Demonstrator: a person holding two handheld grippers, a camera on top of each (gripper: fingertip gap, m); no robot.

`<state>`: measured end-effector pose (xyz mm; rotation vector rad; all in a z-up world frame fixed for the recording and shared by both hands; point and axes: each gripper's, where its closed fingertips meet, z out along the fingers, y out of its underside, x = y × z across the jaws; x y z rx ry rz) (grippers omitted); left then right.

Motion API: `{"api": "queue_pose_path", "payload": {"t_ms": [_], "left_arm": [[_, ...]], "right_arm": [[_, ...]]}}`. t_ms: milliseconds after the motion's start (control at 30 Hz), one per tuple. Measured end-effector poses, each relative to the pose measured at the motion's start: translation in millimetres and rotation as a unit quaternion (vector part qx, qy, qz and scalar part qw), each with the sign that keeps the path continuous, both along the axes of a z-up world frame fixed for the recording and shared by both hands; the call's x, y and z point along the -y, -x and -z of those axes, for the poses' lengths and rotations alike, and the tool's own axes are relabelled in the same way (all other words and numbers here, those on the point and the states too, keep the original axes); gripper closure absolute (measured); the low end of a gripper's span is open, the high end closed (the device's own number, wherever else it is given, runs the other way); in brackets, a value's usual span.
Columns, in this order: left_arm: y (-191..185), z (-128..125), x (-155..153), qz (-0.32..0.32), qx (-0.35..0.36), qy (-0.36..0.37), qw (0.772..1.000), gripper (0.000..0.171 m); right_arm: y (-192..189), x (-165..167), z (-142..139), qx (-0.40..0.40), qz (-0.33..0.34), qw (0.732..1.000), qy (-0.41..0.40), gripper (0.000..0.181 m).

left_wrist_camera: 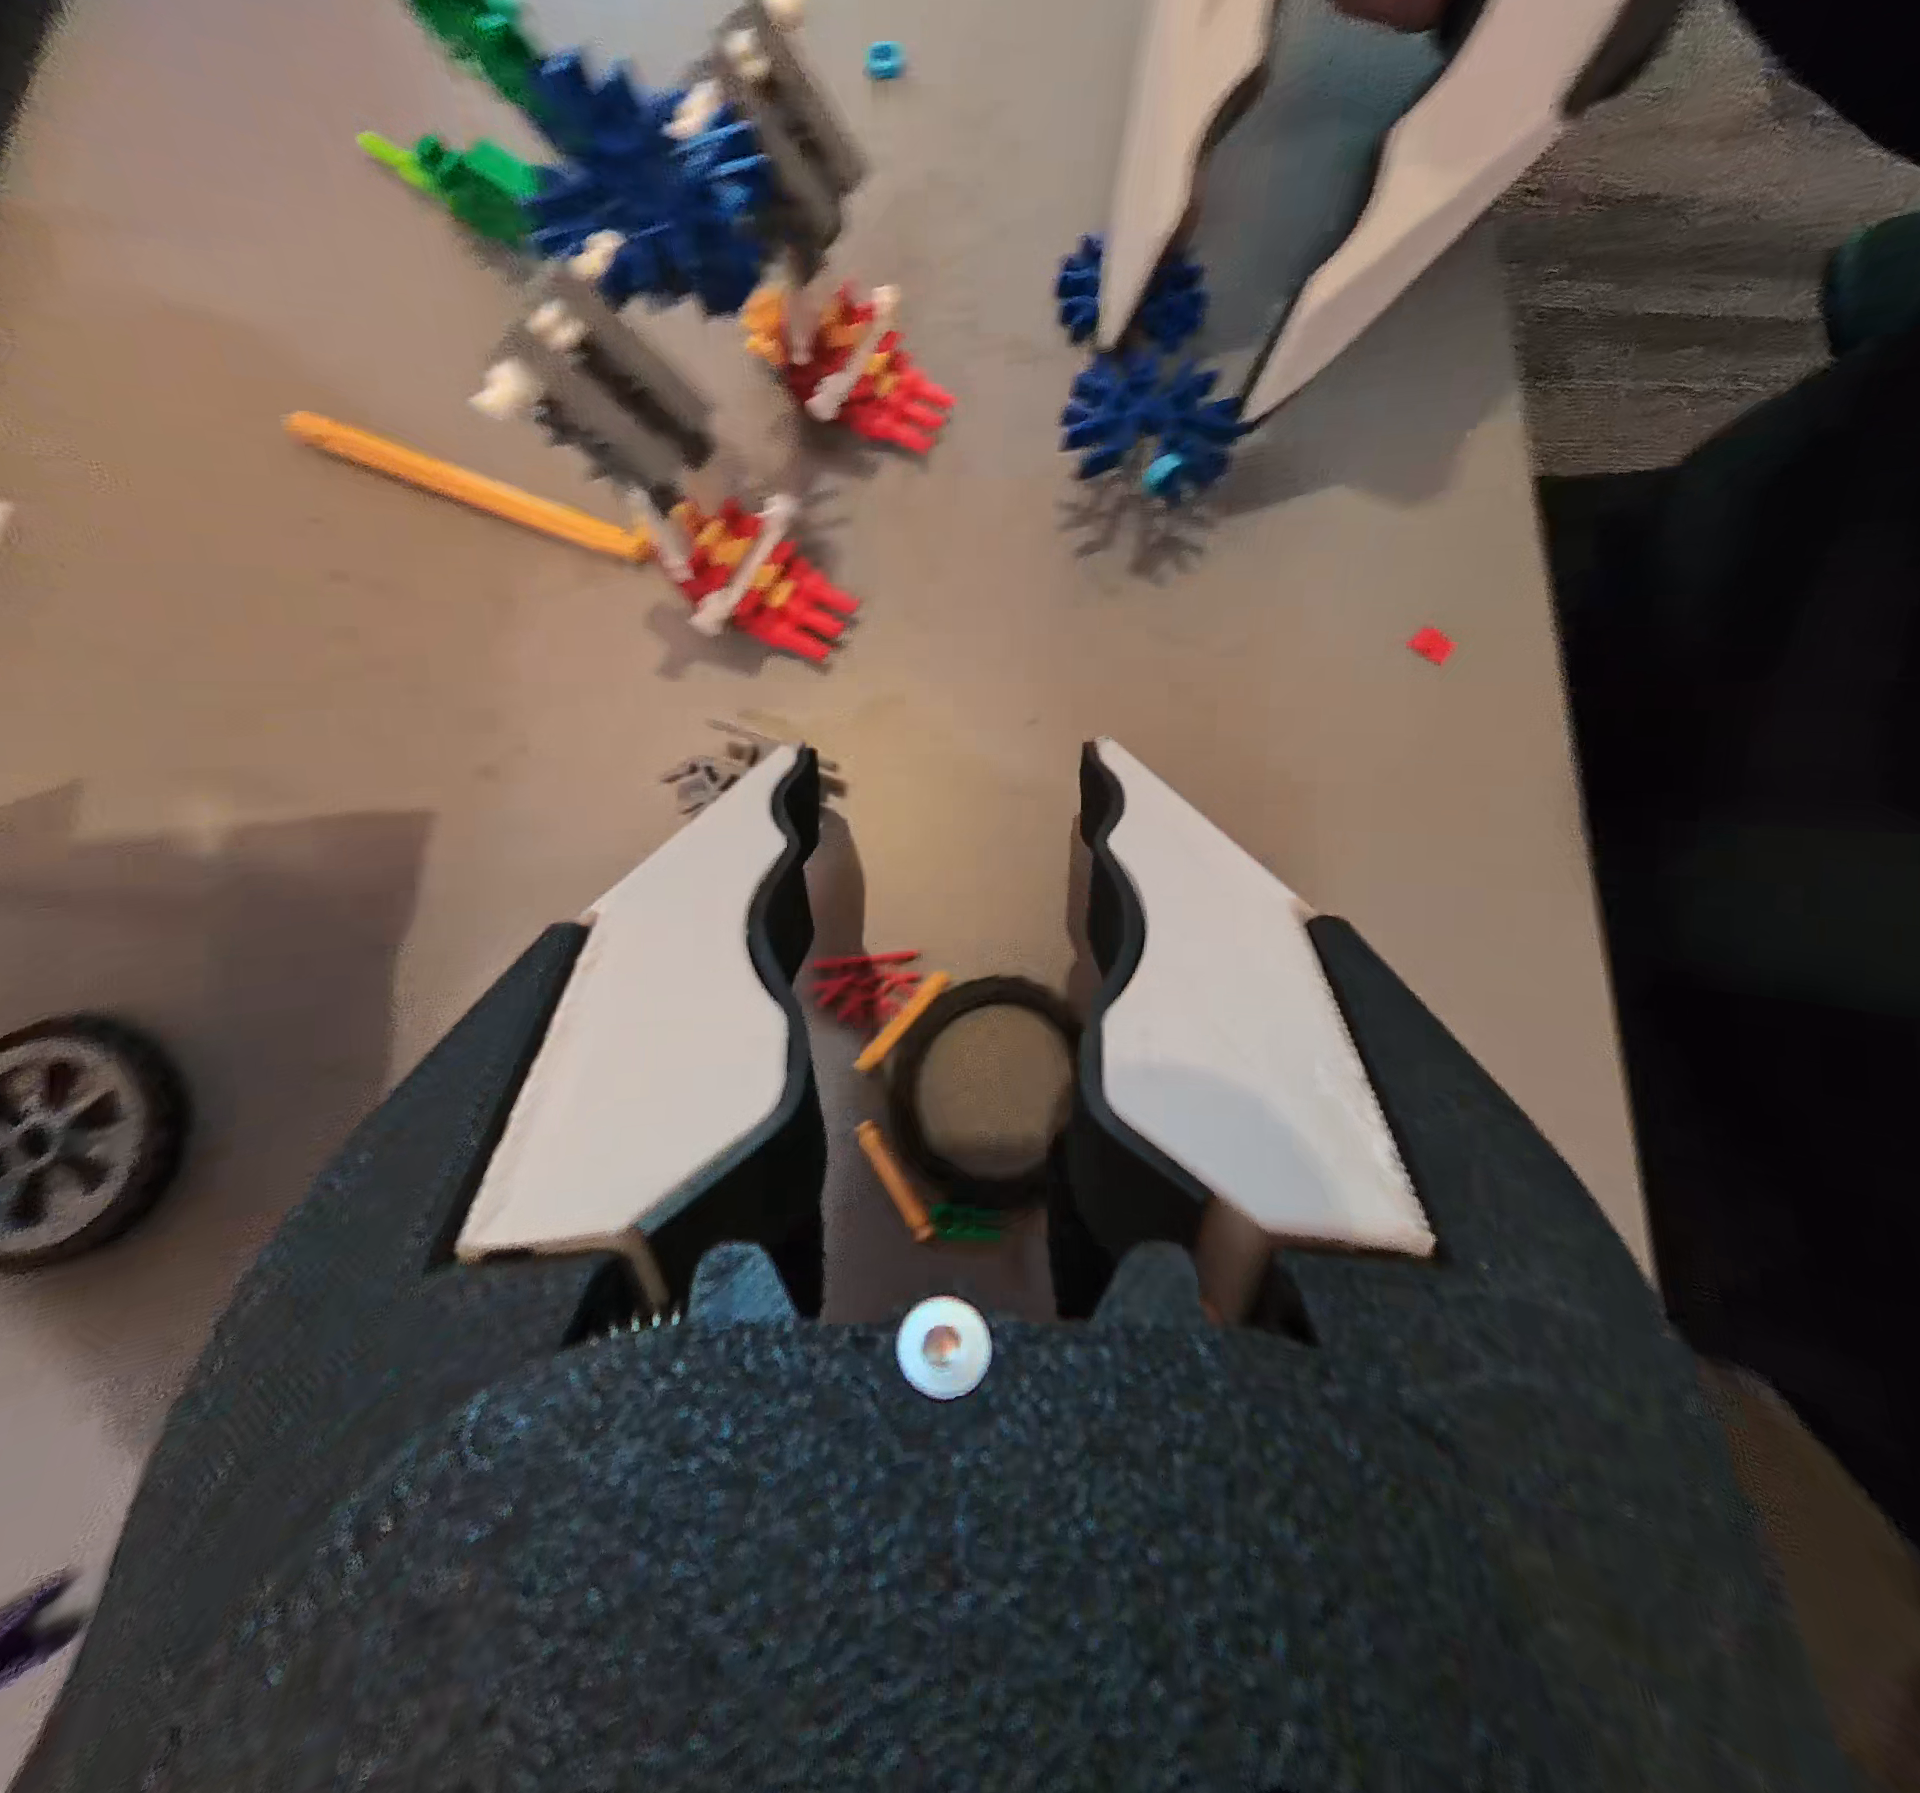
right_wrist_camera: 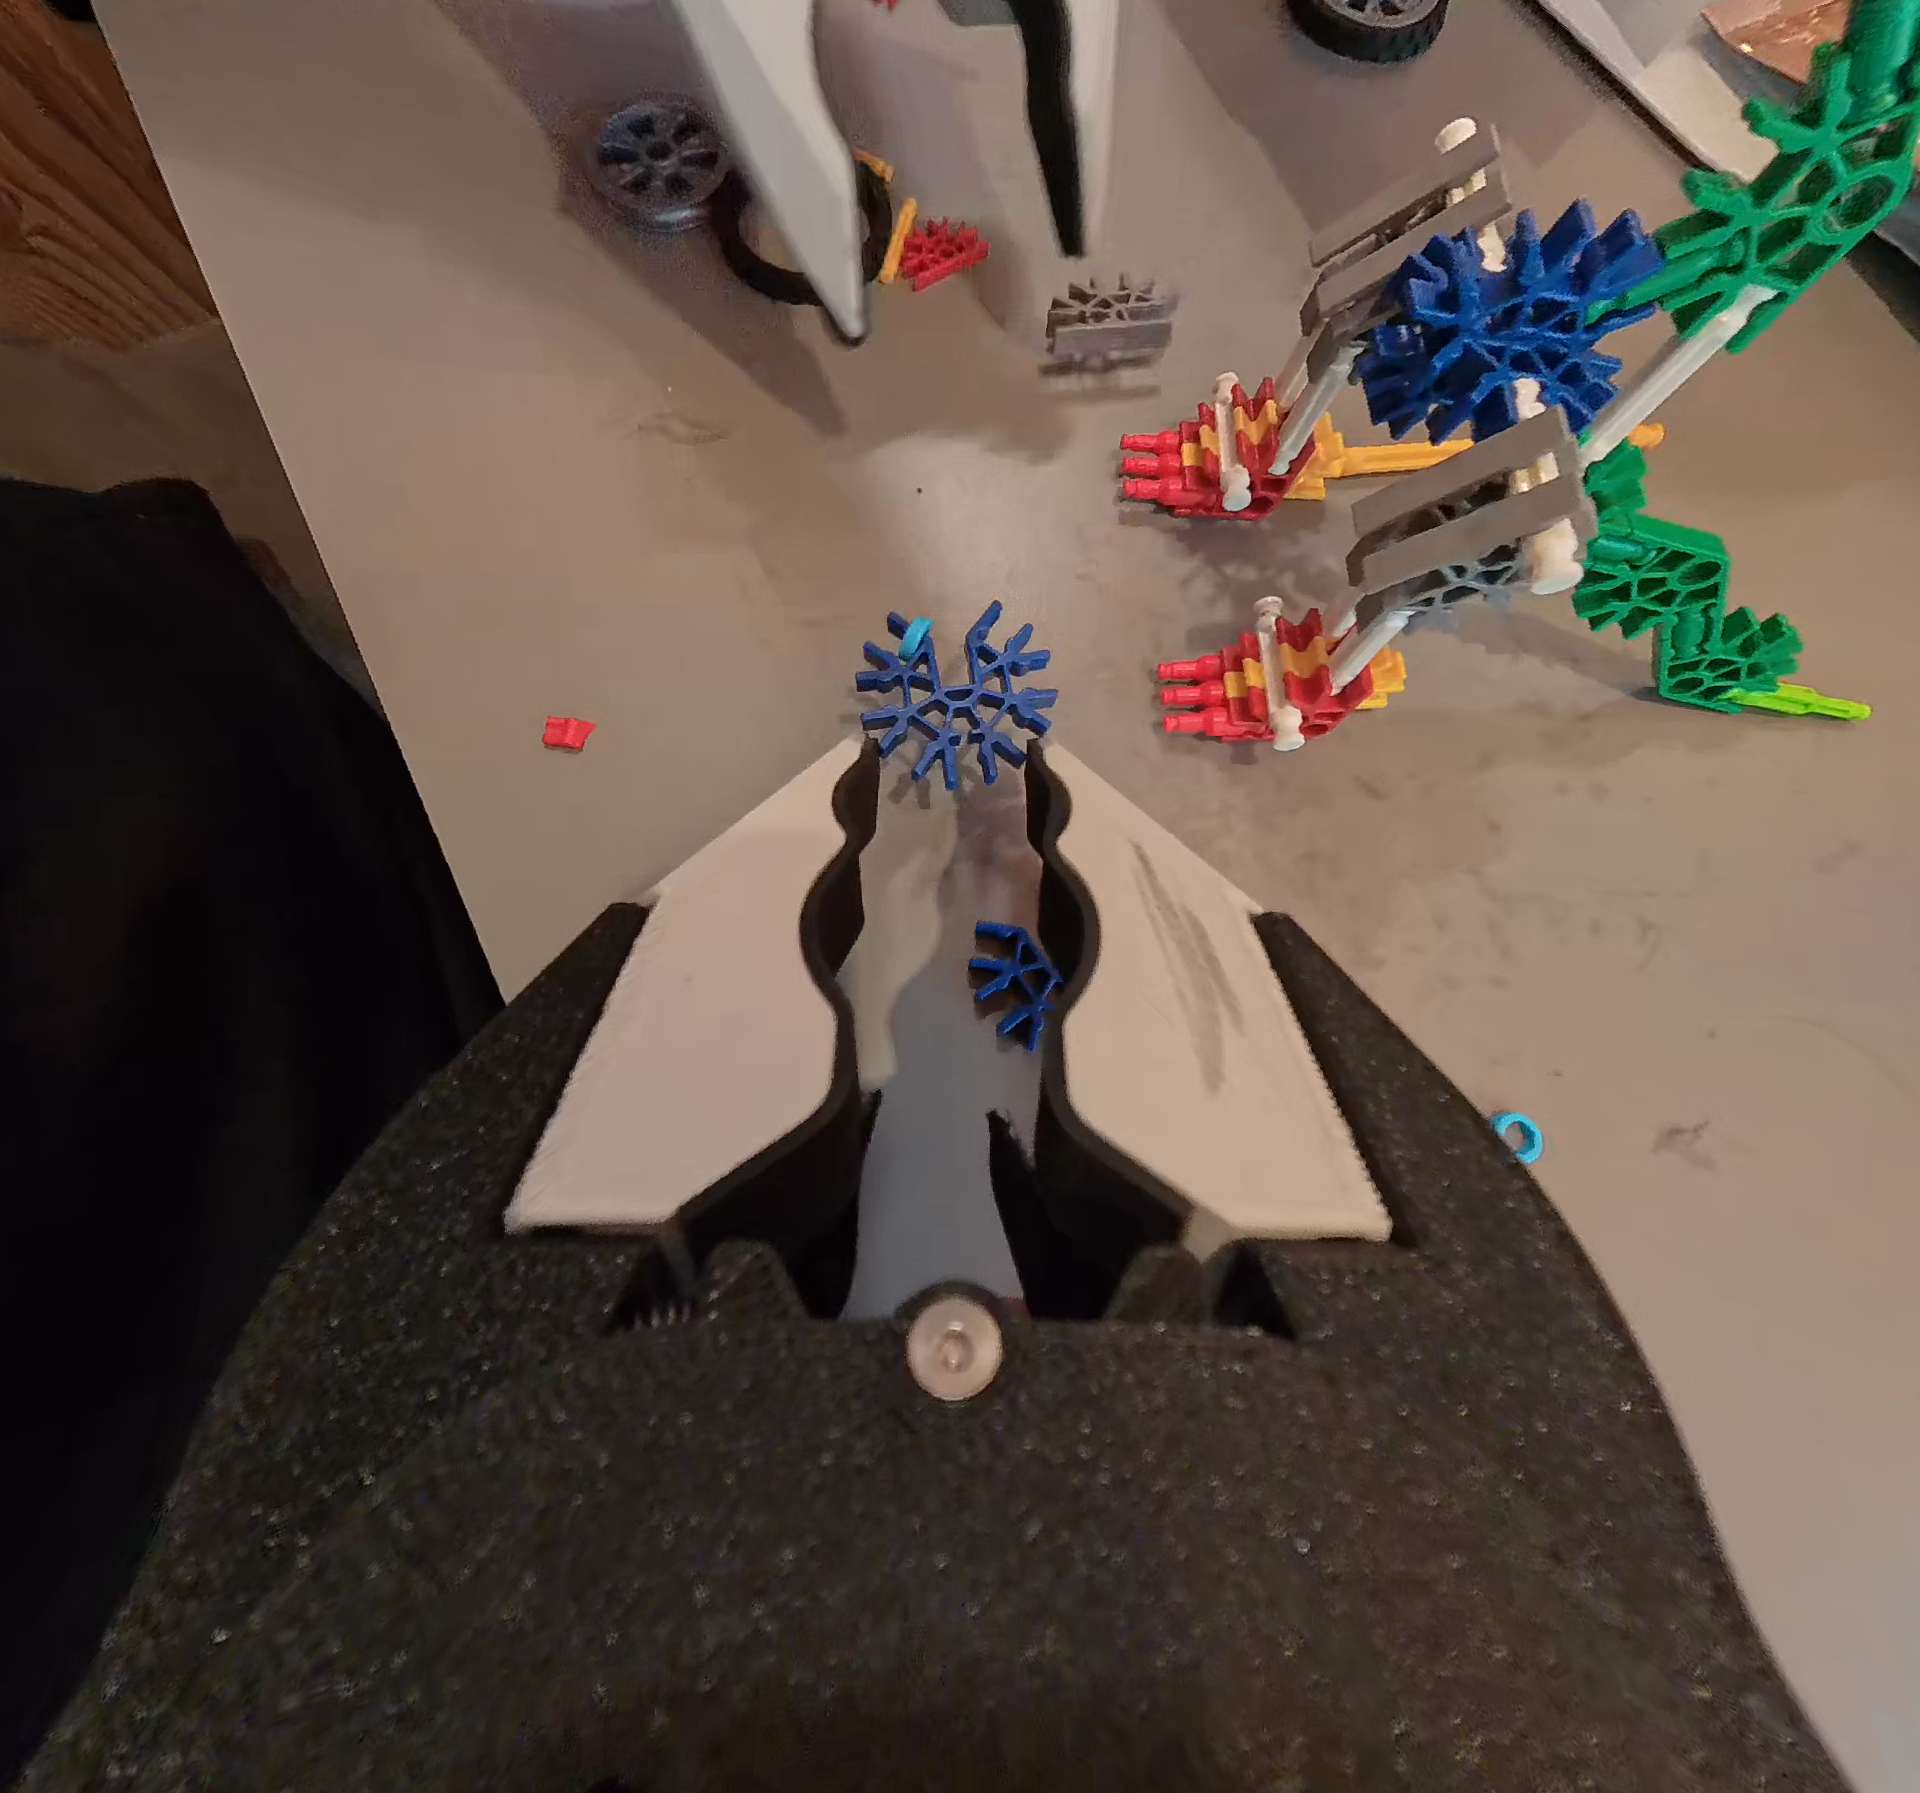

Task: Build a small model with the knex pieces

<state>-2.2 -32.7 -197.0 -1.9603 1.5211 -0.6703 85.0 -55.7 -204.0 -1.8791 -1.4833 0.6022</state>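
Right gripper is clenching a blue snowflake-shaped plastic connector at its fingertips, holding it apparently just clear of the grey table. A second blue connector fragment is lying below, between the fingers. At 2 o'clock a built figure of green, blue, grey and red plastic pieces is standing assembled. Left gripper is hanging released and empty over a black rubber tyre ring, with loose red and orange pieces lying beside it at 10 o'clock.
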Motion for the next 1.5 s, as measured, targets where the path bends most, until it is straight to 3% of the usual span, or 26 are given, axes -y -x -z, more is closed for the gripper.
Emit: {"api": "queue_pose_path", "payload": {"t_ms": [233, 433, 567, 700, 800, 1100, 1233, 1300, 1400, 1500], "left_arm": [[-19, 5, 39, 0.042, -0.015, -0.006, 0.999, 0.122], [-4, 6, -8, -0.051, -0.038, -0.051, 0.997, 0.116], [5, 19, -29, -0.07, -0.082, -0.079, 0.991, 0.116], [1, 26, -33, -0.065, -0.086, -0.061, 0.992, 0.125], [-5, 26, -29, -0.048, -0.081, -0.056, 0.994, 0.14], [-11, 21, -4, 0.021, -0.095, -0.118, 0.988, 0.141], [-22, 16, 14, 0.087, -0.111, -0.194, 0.971, 0.141], [-30, 11, 23, 0.123, -0.109, -0.24, 0.957, 0.17], [-34, 10, 26, 0.15, -0.126, -0.288, 0.937, 0.171], [-29, 15, 21, 0.147, -0.156, -0.293, 0.932, 0.165]], "right_arm": [[3, 1, 3, 0.006, -0.006, 1.0, -0.004, 0.154], [-5, -3, 1, 0.011, 0.008, 1.0, -0.009, 0.154], [-9, -1, 1, 0.003, 0.012, 1.0, 0.001, 0.154], [-8, -1, 5, 0.006, 0.011, 1.0, 0.002, 0.154], [-6, -1, 6, 0.003, 0.009, 1.0, 0.002, 0.154], [-12, 0, 5, -0.005, 0.004, 1.0, 0.008, 0.154], [-15, 1, 4, -0.011, 0.002, 1.0, 0.017, 0.154], [-13, 2, 2, -0.021, -0.003, 0.999, 0.027, 0.154], [-6, 7, -1, -0.035, -0.023, 0.998, 0.052, 0.154], [-6, 3, 2, -0.016, -0.032, 0.998, 0.048, 0.154]]}}
